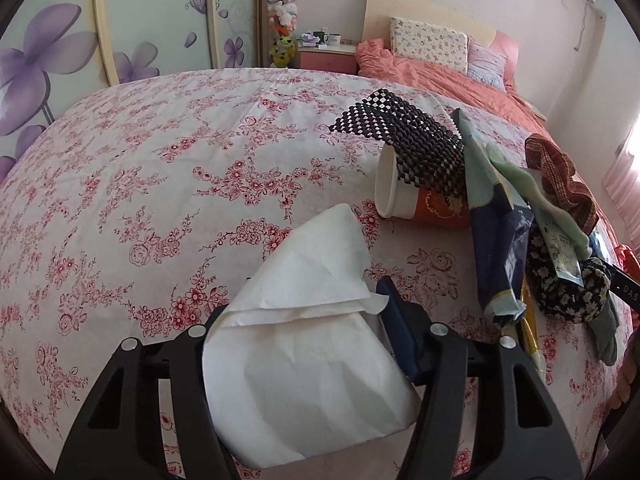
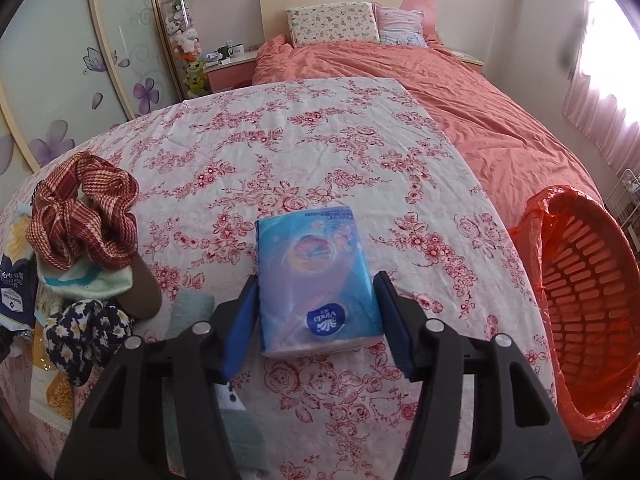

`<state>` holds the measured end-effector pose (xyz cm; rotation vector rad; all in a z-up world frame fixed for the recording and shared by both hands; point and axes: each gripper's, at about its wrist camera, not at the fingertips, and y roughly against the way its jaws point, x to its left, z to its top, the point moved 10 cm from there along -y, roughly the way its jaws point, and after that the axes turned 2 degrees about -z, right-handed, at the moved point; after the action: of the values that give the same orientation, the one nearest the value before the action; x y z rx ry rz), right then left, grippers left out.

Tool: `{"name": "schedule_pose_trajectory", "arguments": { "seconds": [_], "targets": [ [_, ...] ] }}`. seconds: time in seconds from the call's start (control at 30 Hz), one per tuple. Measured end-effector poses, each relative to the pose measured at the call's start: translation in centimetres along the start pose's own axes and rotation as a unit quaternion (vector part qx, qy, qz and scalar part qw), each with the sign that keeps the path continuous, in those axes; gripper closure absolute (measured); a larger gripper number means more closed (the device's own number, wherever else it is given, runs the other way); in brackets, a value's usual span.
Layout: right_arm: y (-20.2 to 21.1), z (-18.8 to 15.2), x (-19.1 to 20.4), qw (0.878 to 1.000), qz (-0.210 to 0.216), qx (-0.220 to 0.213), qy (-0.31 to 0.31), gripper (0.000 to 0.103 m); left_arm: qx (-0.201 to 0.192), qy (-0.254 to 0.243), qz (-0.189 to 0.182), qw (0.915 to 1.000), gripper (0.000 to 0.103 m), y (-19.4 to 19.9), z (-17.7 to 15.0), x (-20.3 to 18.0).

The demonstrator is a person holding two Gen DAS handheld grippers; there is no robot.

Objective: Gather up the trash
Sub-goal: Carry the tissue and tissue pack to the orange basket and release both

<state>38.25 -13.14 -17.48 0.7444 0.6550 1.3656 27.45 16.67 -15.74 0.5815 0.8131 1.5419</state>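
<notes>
Left wrist view: a crumpled white paper tissue (image 1: 308,336) was seen lying between the fingers of the left claw (image 1: 308,312), whose jaws stood wide apart; whether the tissue was pinched or merely resting there could not be told. Beneath it was spread the white cloth printed with red roses (image 1: 160,184) that covered the tabletop. Further right, a white-rimmed orange paper cup (image 1: 404,196) was seen tipped on its side, with a strip of black woven beads (image 1: 412,140) draped over it. Just beside the cup, a dark blue plastic wrapper (image 1: 500,256), a pale green cloth (image 1: 516,176), a red-brown woven scrunchie (image 1: 560,176) and a black scrunchie with a daisy print (image 1: 568,292) were heaped together. A bed with a coral duvet (image 1: 452,80) was visible behind.

Right wrist view: a blue plastic-wrapped pack of Vinda tissues (image 2: 320,276) was pictured flat on the rose-printed cloth, framed by the blue-padded fingers of the right claw (image 2: 316,312). The jaws were spread, a visible gap being left at the right pad; contact at the left pad could not be judged. At the right edge, an orange slatted plastic basket lined with an orange bag (image 2: 580,292) was seen tilted toward the camera, just beside the tabletop. To the left, the woven scrunchie, the green cloth and the daisy-print scrunchie were piled.
</notes>
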Motion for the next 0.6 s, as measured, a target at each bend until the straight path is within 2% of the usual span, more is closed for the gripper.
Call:
{"name": "schedule_pose_trajectory", "arguments": {
  "seconds": [0.17, 0.37, 0.6],
  "targets": [
    [0.3, -0.2, -0.1, 1.0, -0.009, -0.003, 0.006, 0.051, 0.001, -0.003, -0.009, 1.0, 0.061, 0.0, 0.2, 0.1],
    [2.0, 0.0, -0.8, 1.0, -0.012, -0.019, 0.001, 0.051, -0.013, -0.008, -0.015, 0.9998, 0.065, 1.2, 0.9, -0.2],
    [6.6, 0.9, -1.7, 0.998, -0.009, -0.057, 0.004, 0.051, -0.035, -0.009, -0.013, 0.9992, 0.065, 4.2, 2.2, -0.5]
  ]
}}
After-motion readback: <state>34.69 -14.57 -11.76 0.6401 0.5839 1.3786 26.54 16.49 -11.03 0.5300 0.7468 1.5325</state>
